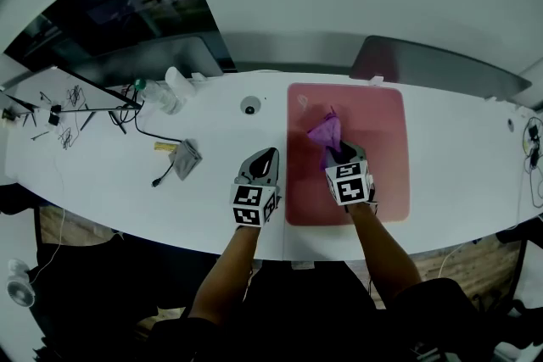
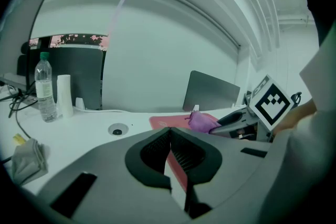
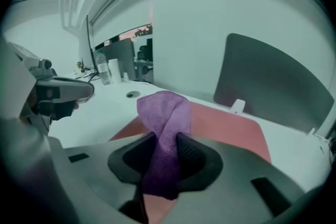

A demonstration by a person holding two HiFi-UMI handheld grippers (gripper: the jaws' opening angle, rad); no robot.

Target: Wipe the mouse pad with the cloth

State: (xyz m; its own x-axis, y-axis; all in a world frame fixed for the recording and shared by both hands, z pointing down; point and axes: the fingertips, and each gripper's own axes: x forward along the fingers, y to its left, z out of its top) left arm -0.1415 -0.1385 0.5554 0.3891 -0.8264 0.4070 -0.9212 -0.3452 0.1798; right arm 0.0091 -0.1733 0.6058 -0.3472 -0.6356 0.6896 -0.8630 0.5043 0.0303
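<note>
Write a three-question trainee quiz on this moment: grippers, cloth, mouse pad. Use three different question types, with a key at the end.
1. True or false: the left gripper holds the purple cloth.
2. Multiple choice: how does the cloth sit?
A. Spread flat on the mouse pad, untouched
B. Bunched between the jaws of the right gripper, over the mouse pad
C. Hanging off the pad's near edge
3. Fill in the blank: the left gripper's jaws are ____, with nothing between them.

Key: 1 false; 2 B; 3 together.
</note>
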